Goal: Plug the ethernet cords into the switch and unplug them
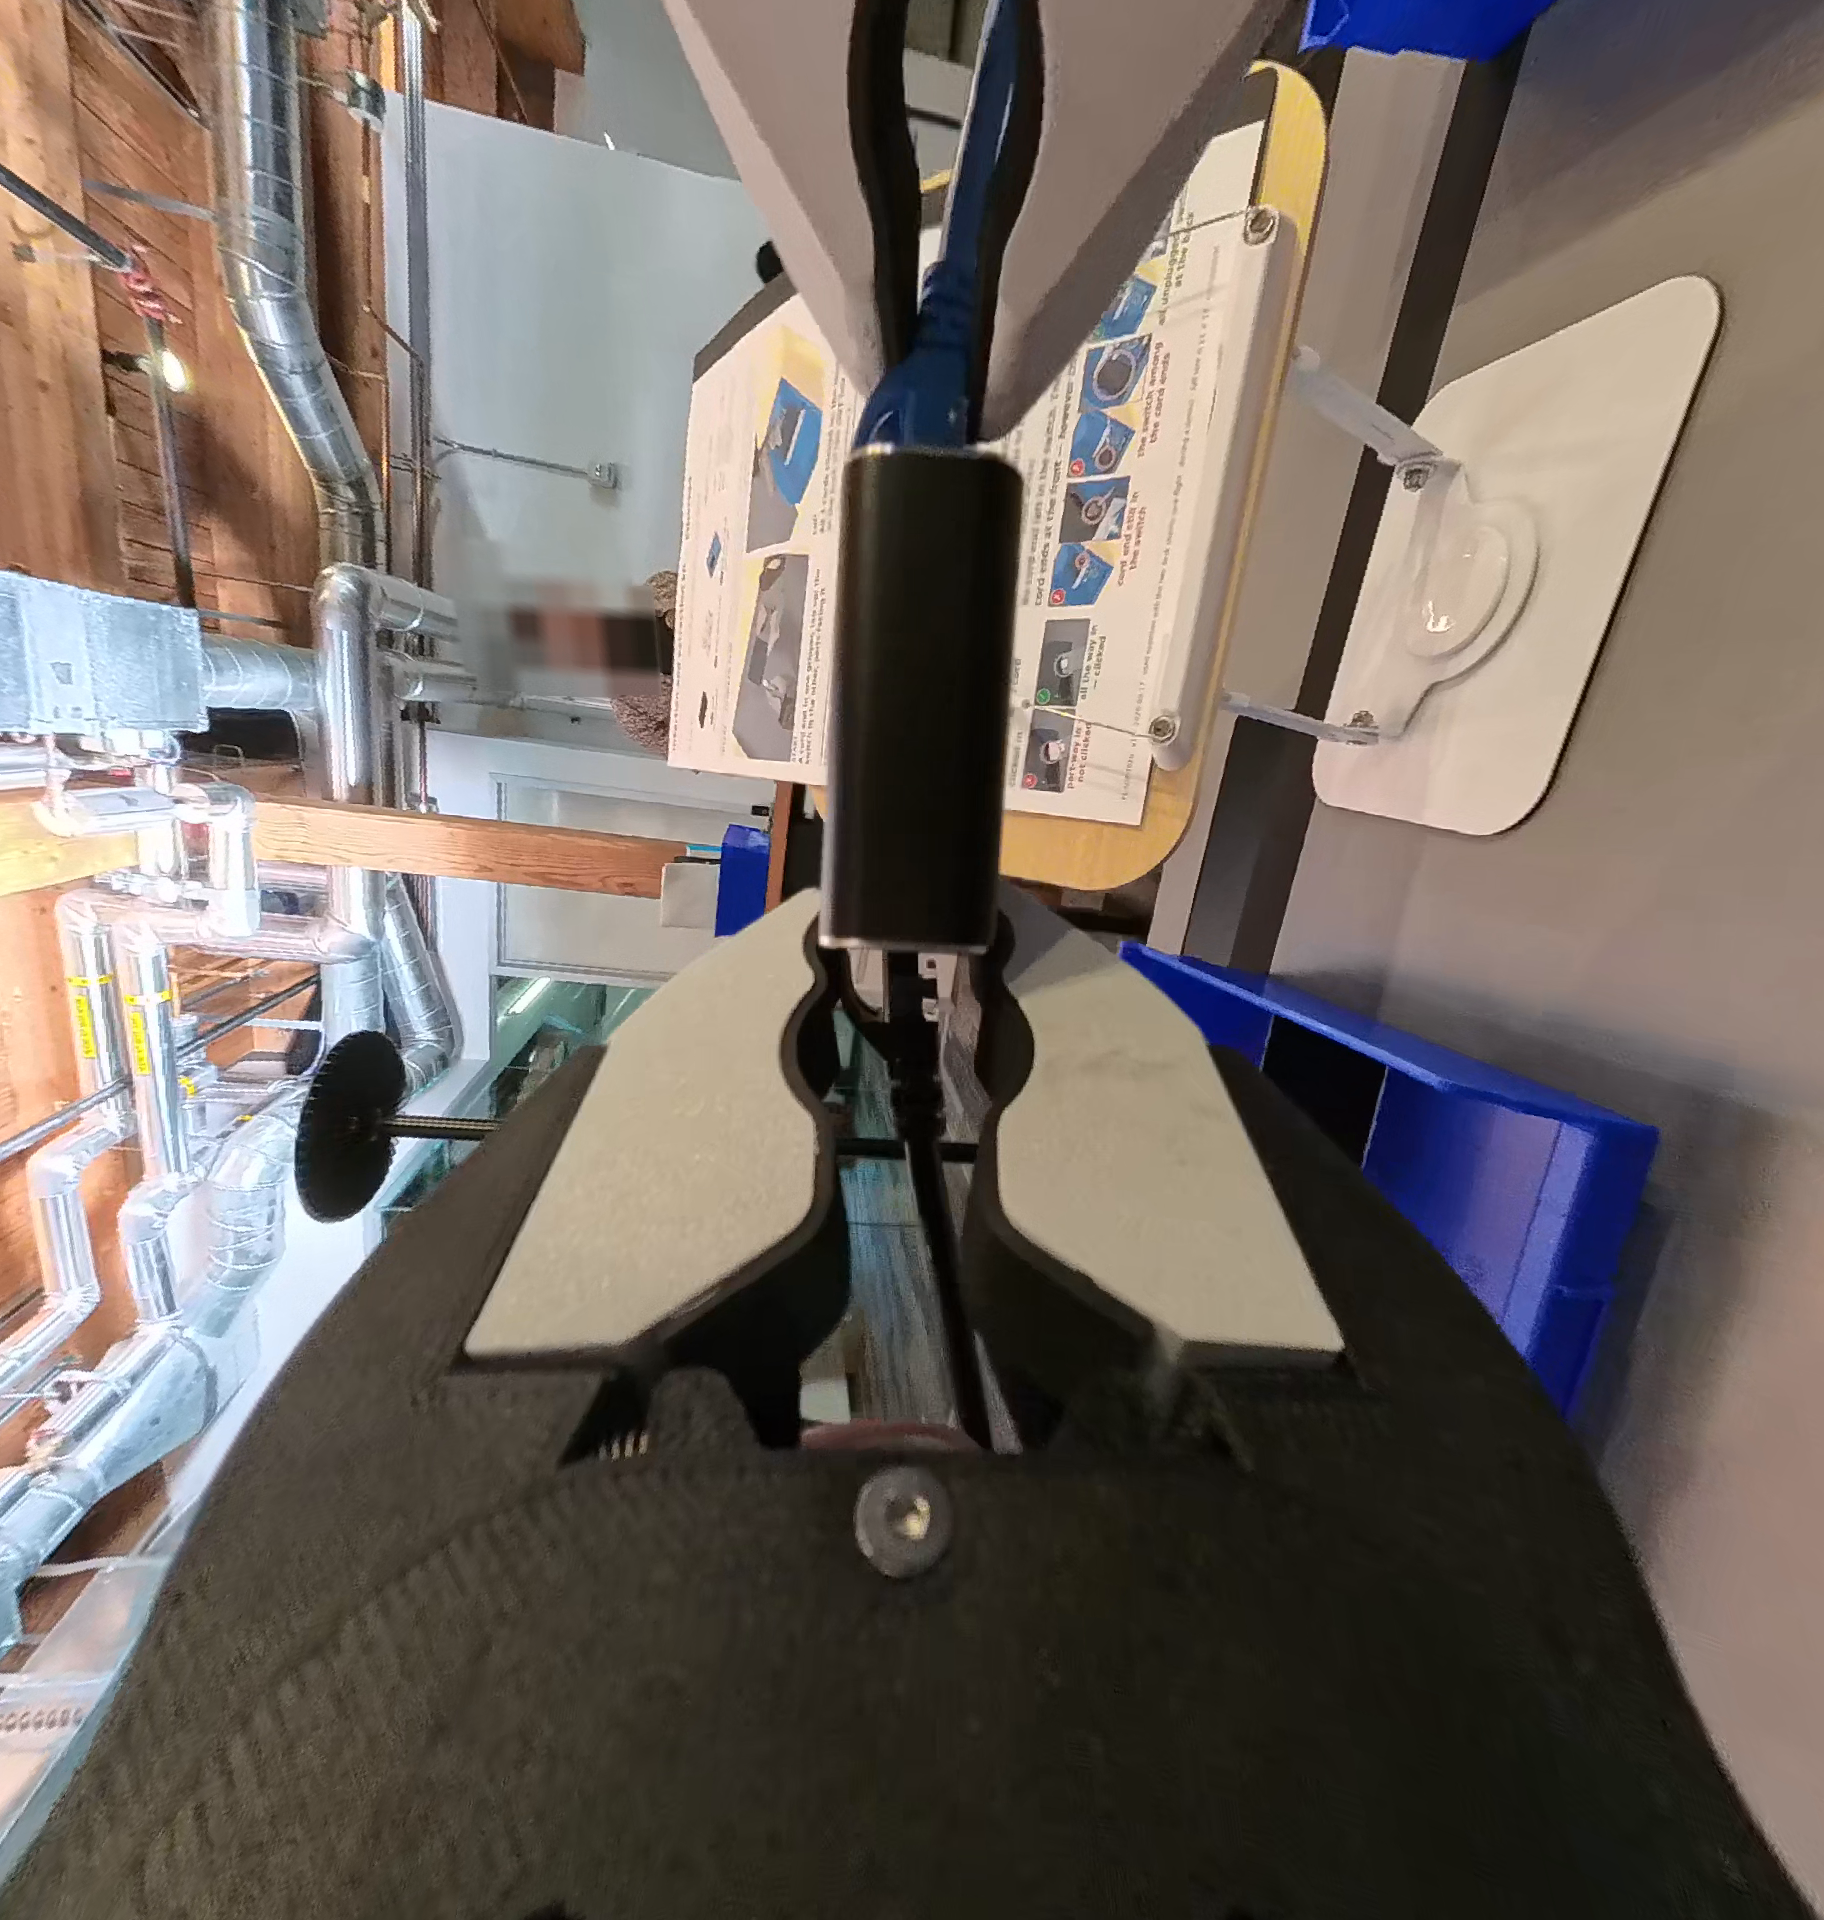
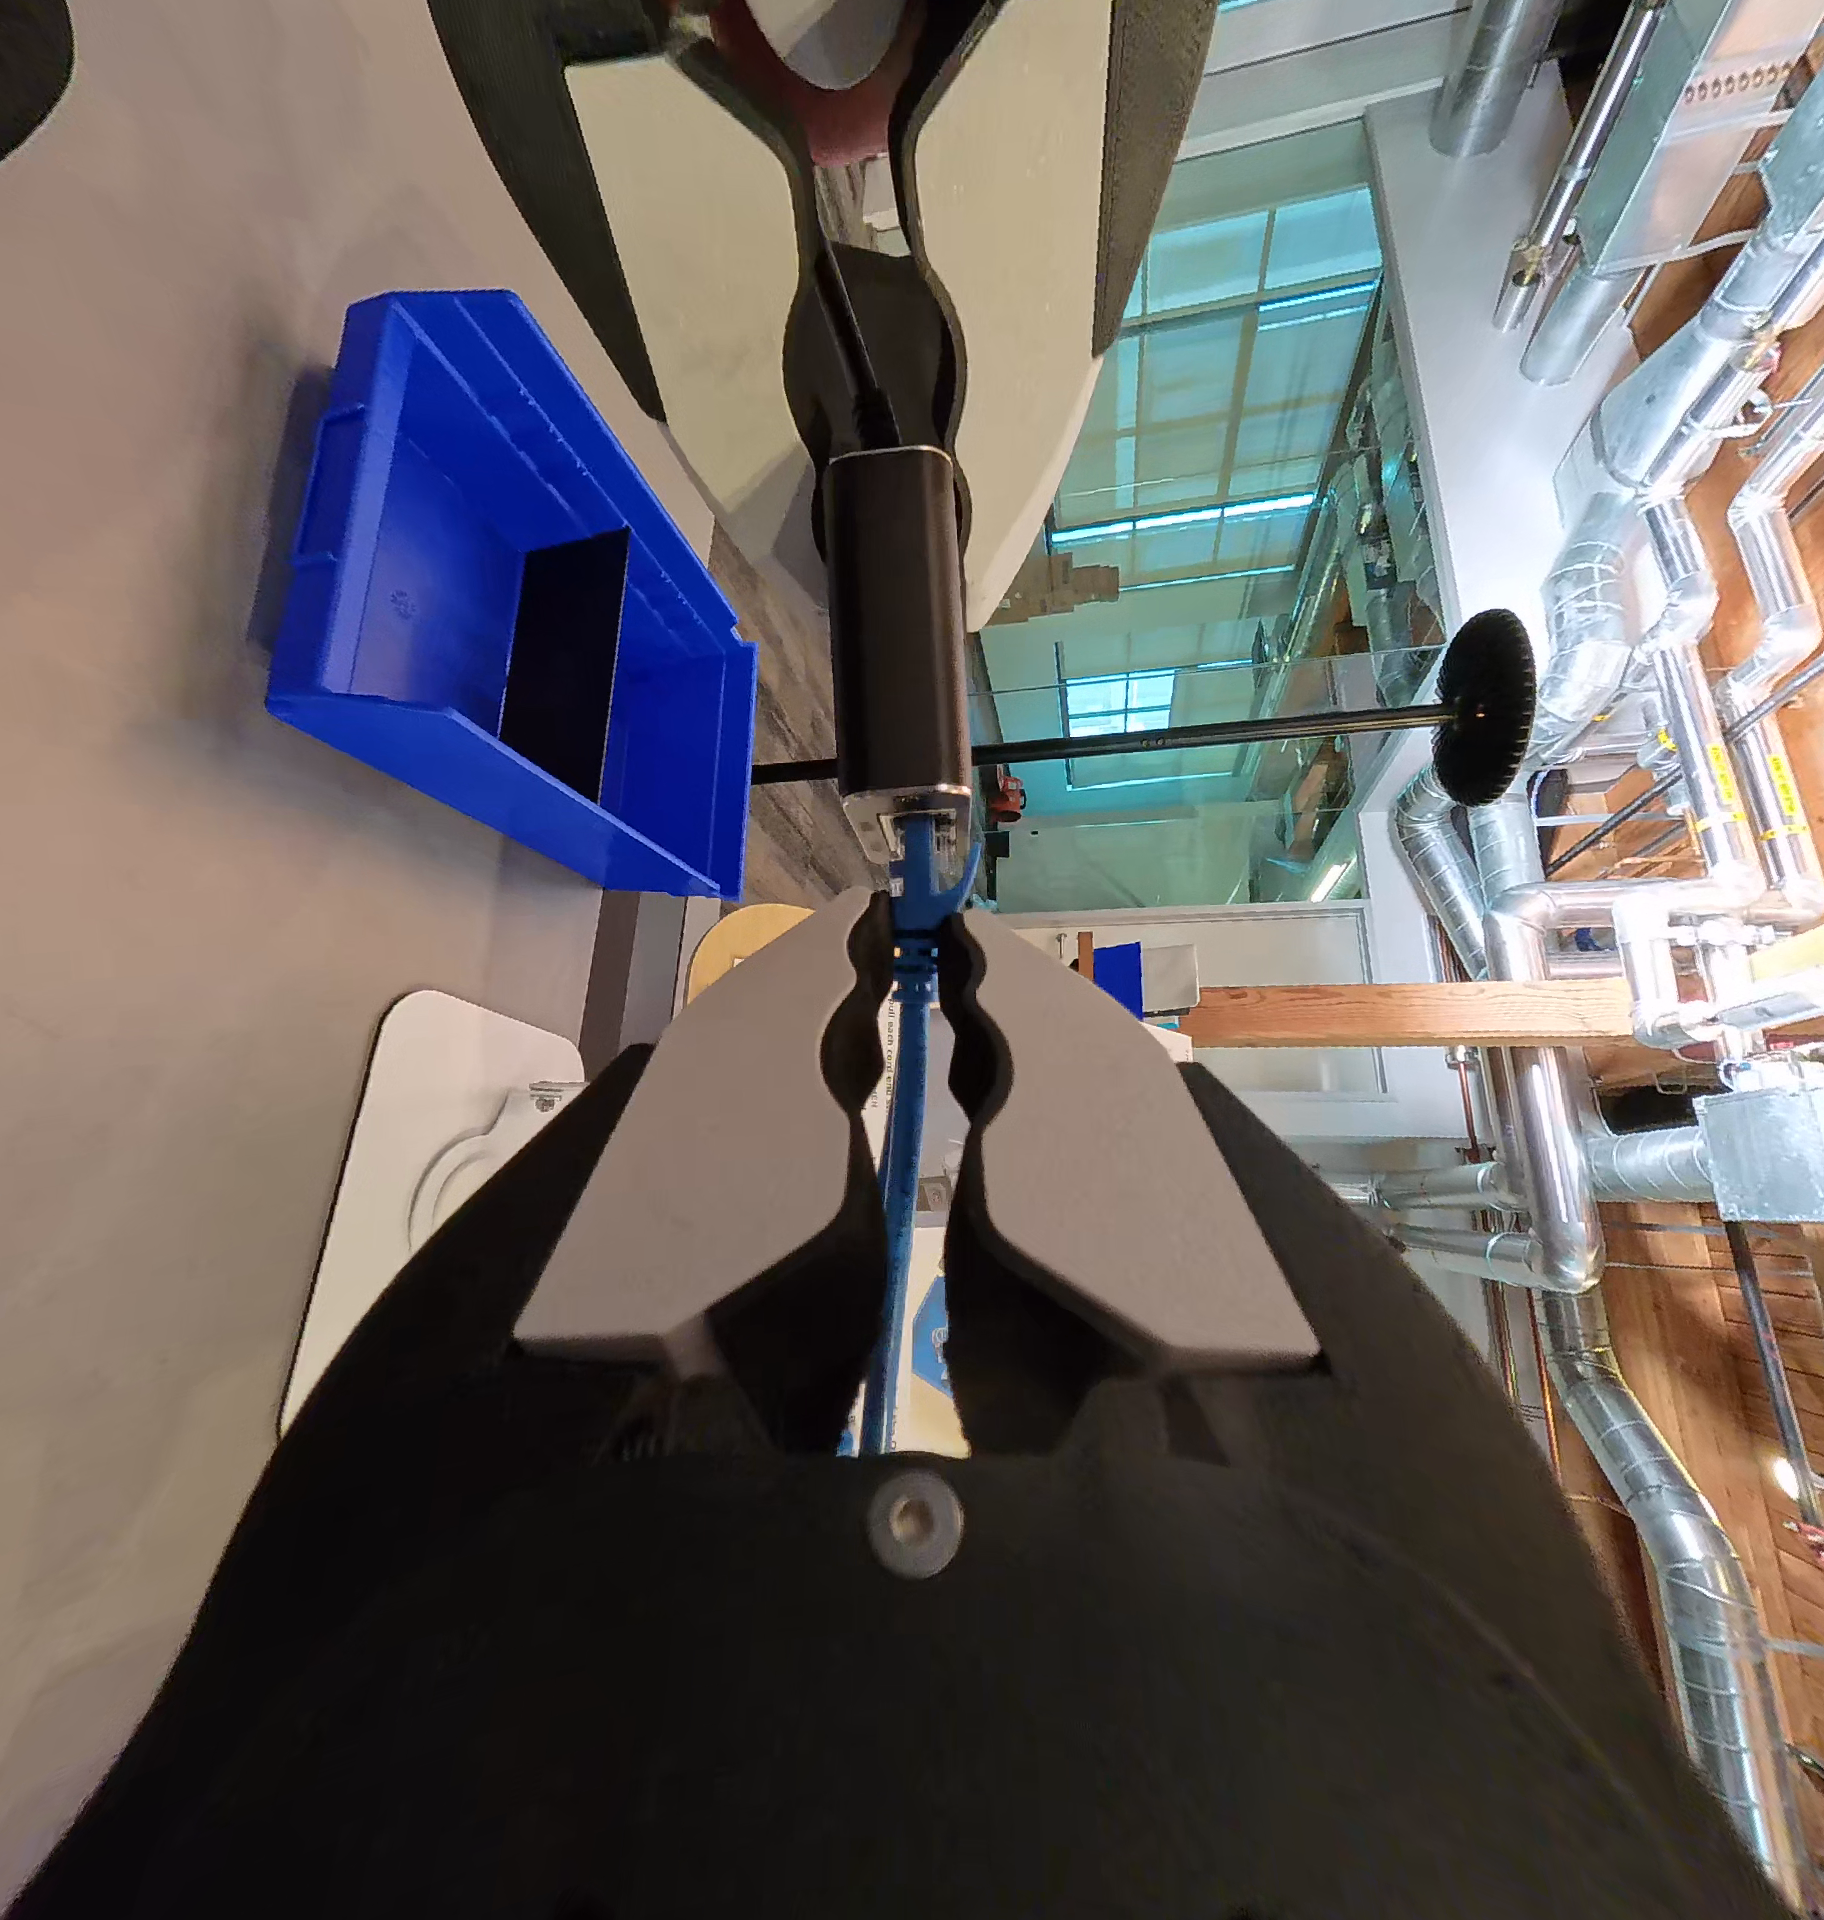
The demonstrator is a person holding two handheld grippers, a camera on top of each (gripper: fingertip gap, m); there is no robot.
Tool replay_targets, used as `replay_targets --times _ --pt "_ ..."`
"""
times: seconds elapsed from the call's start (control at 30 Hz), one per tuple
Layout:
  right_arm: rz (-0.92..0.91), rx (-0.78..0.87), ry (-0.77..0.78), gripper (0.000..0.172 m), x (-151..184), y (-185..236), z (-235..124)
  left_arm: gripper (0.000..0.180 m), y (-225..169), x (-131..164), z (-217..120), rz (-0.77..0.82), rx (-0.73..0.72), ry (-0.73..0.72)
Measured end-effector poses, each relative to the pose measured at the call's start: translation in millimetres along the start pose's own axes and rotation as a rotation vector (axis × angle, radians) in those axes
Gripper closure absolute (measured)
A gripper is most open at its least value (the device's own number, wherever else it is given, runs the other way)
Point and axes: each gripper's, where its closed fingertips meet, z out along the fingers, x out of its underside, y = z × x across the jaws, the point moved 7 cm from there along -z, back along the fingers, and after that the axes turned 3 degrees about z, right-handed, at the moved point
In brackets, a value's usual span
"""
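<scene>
Grey table (image 2: 139,935) with blue bin (image 2: 472,582), black switch (image 1: 923,696) held aloft between grippers, left gripper (image 1: 913,935) pinching its end, right gripper (image 2: 913,935) clamped on plugged-in blue ethernet cord (image 2: 913,904).

One black switch (image 2: 895,634) is seen at 12 o'clock, with two cords counted: one blue cord (image 2: 903,1101) at 6 o'clock of it and one black cord (image 2: 858,353) at 12 o'clock. Two grippers are counted, the right gripper (image 2: 910,935) and the left gripper (image 1: 913,935), and one blue bin (image 2: 503,582) at 9 o'clock of the switch
</scene>
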Motion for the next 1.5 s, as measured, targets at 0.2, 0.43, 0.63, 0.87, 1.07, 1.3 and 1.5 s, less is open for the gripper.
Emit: replay_targets --times 0.2,0.43,0.63,0.87,1.07,1.3,1.5 --pt "-0.011 0.006 0.014 0.163 -6 1 -1 0.159 0 0 3 -0.014 -0.011 0.032" --pt "-0.036 -0.009 0.087 0.164 -4 4 4 0.159 -6 -1 12 -0.011 -0.002 0.099" --pt "0.005 -0.028 0.079 0.163 1 6 9 0.159 -10 2 17 -0.034 0.016 0.111" --pt "0.126 -0.070 0.046 0.150 18 5 11 0.158 -19 10 27 -0.024 0.021 0.118" --pt "0.318 -0.214 0.057 0.132 39 7 -5 0.157 -38 7 32 -0.014 0.046 0.088" --pt "0.658 -0.471 0.033 0.094 50 27 -12 0.158 -79 -18 40 0.053 0.061 0.019" --pt "0.890 -0.690 0.141 0.069 62 68 8 0.158 -108 -44 49 0.127 0.060 -0.037"
